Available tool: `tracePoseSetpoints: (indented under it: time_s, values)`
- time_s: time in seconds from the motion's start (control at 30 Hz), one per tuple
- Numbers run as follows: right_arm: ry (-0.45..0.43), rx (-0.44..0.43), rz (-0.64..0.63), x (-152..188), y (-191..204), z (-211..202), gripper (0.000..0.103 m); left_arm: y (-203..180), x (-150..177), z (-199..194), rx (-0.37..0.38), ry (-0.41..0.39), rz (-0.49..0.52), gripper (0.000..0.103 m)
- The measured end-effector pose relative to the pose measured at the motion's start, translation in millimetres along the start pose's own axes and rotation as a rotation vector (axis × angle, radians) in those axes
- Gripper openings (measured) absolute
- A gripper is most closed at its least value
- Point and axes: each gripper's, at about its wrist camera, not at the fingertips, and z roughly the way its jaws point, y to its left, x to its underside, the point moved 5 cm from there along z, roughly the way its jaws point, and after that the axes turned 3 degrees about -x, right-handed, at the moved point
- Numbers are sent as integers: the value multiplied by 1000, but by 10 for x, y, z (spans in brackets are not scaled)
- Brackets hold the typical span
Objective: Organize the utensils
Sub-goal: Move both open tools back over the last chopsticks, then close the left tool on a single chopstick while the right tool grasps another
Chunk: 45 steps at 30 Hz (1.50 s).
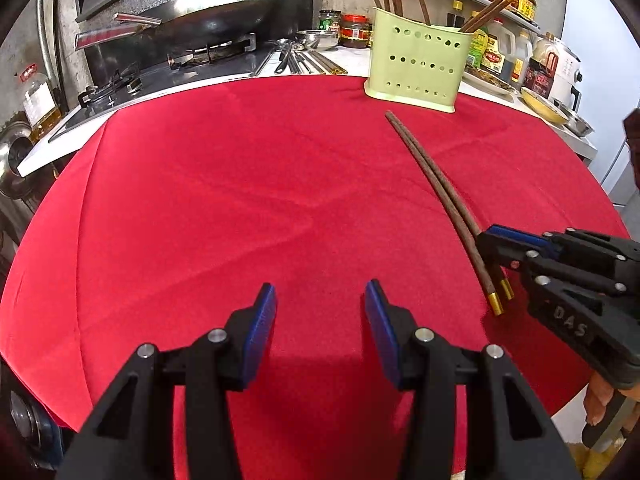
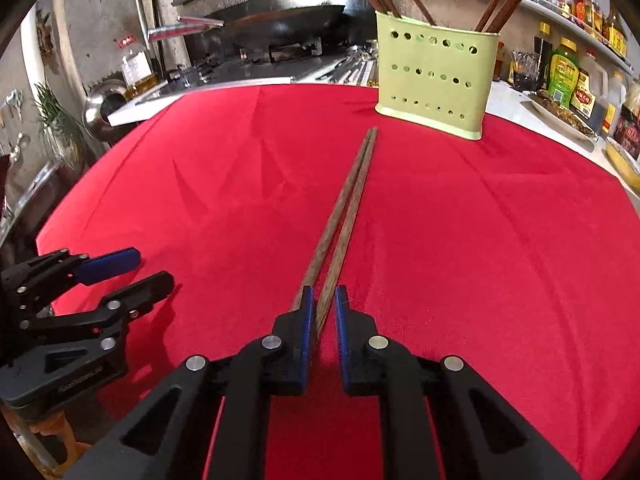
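We are looking at a table draped in a red cloth [image 1: 240, 200], on which a pair of brown chopsticks [image 2: 348, 200] is lying flat and a pale green perforated holder [image 1: 416, 64] is standing upright (near the far edge, close to the chopstick tips).

Two chopsticks [image 2: 340, 216] on one red cloth [image 2: 480, 260], one green holder [image 2: 436, 76], two grippers.
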Motion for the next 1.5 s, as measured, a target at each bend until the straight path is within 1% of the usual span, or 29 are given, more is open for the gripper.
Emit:
tracePoseSetpoints:
  time_s: [0.13,0.2,0.57,0.73,0.83,0.93,1.0,1.07,1.1,1.13,1.2,1.3,1.4,1.5]
  values:
    - [-4,19,-24,29,-29,-25,9,-56,-10,-15,13,3,7,46]
    - [-6,20,-14,81,-103,-74,7,-124,-19,-31,22,0,22,46]
    - [-23,104,116,440,-768,-436,7,-569,-85,6,108,17,76,46]
    - [-35,142,158,528,-1005,-533,7,-765,-176,37,156,28,70,46]
    - [-39,136,166,538,-1064,-545,7,-865,-247,100,183,38,58,46]
    - [-44,129,160,530,-1047,-540,8,-925,-277,188,187,61,53,46]
    - [-45,119,155,527,-1025,-537,8,-968,-272,218,164,58,76,43]
    - [-49,112,154,533,-1022,-539,8,-969,-269,220,122,43,105,25]
    - [-49,111,154,528,-1020,-535,8,-951,-260,216,105,41,116,19]
    - [-51,111,152,532,-1021,-537,8,-928,-248,209,97,41,124,11]
    - [-53,108,150,538,-1019,-542,8,-863,-207,176,99,46,145,10]
    - [-52,105,134,555,-1012,-554,8,-733,-131,113,76,48,180,8]
    - [-46,124,119,568,-1034,-574,7,-595,-78,78,49,53,190,7]
    - [-28,123,94,573,-1033,-580,7,-558,-61,62,46,50,196,7]
